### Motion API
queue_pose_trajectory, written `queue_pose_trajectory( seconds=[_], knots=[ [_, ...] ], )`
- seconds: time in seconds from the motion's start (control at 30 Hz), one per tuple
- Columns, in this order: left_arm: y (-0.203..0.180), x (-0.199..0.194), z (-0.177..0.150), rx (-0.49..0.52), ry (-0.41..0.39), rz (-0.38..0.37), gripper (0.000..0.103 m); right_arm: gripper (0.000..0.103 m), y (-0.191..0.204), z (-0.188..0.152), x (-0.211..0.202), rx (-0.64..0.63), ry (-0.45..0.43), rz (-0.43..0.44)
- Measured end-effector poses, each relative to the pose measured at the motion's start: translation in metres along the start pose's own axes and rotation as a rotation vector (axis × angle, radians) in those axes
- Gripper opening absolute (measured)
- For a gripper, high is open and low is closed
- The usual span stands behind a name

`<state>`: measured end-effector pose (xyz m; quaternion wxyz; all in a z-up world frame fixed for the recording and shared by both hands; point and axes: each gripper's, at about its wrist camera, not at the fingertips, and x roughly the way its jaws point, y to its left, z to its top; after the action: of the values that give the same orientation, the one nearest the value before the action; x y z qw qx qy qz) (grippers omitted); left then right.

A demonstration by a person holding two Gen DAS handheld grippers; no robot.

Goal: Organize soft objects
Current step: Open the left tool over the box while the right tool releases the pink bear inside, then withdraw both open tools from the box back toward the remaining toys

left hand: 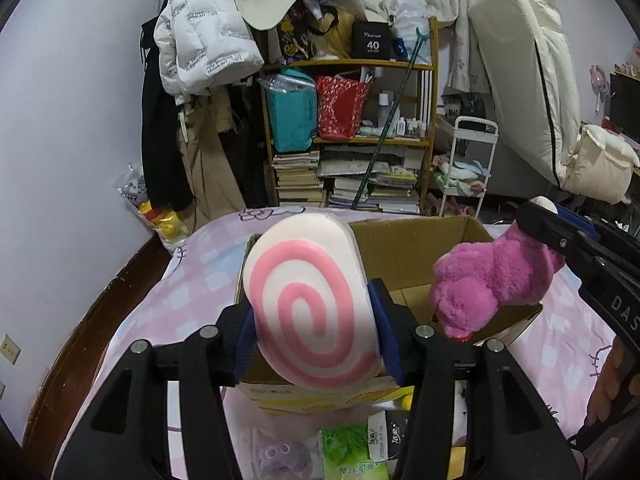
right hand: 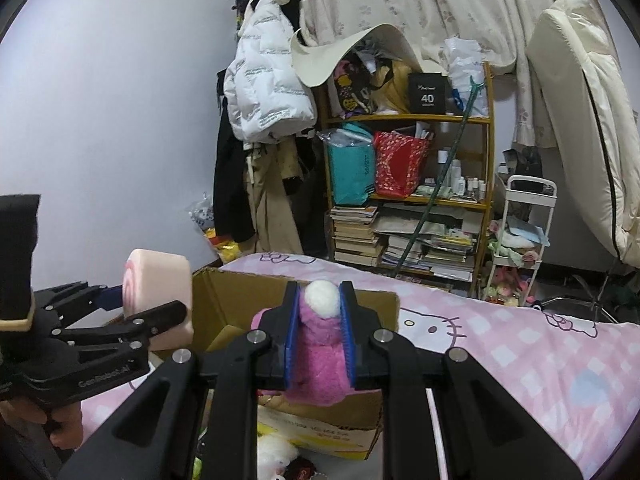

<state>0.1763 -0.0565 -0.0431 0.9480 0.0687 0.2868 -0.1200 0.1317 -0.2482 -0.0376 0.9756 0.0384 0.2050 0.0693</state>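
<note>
My left gripper [left hand: 316, 332] is shut on a white cushion with a pink spiral [left hand: 308, 300], held above the near left edge of an open cardboard box [left hand: 420, 252] on the bed. The cushion also shows in the right wrist view [right hand: 156, 292]. My right gripper [right hand: 320, 336] is shut on a pink plush toy [right hand: 318, 356] with a white tip, held over the box [right hand: 240, 296]. In the left wrist view the plush [left hand: 488, 280] hangs over the box's right side.
The box stands on a pink Hello Kitty bedsheet [right hand: 500, 356]. Packets and small toys [left hand: 352, 448] lie in front of the box. Beyond the bed stand a cluttered wooden shelf [left hand: 348, 128], hanging coats [left hand: 200, 40] and a white cart [left hand: 468, 168].
</note>
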Motion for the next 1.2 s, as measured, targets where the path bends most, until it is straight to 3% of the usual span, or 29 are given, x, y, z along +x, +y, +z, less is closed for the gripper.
queue_pose_trajectory(
  seconds=[0.13,0.27,0.4,0.5,0.87,1.03,1.2],
  knots=[
    [0.002,0.004,-0.004,-0.006,0.02,0.017,0.058,0.022,0.0,-0.002,0.002,0.007,0.01,0.013],
    [0.006,-0.004,-0.004,-0.013,0.0,0.036,0.077,0.022,-0.001,-0.006,0.004,0.012,0.037,0.019],
    [0.009,-0.011,-0.006,-0.02,-0.005,0.067,0.085,0.025,-0.006,-0.007,0.002,0.036,0.056,0.037],
    [0.011,-0.017,-0.009,-0.019,-0.003,0.078,0.095,0.037,-0.008,-0.006,-0.003,0.038,0.066,0.029],
    [0.011,-0.054,-0.016,-0.031,0.025,0.118,0.097,0.094,-0.014,-0.004,-0.036,0.054,0.063,0.001],
    [0.005,-0.081,-0.017,-0.012,0.031,0.123,0.097,0.103,-0.015,-0.002,-0.052,0.069,0.059,0.002],
    [0.0,-0.102,-0.023,0.003,0.043,0.117,0.097,0.103,-0.01,-0.005,-0.066,0.058,0.066,-0.009]
  ],
)
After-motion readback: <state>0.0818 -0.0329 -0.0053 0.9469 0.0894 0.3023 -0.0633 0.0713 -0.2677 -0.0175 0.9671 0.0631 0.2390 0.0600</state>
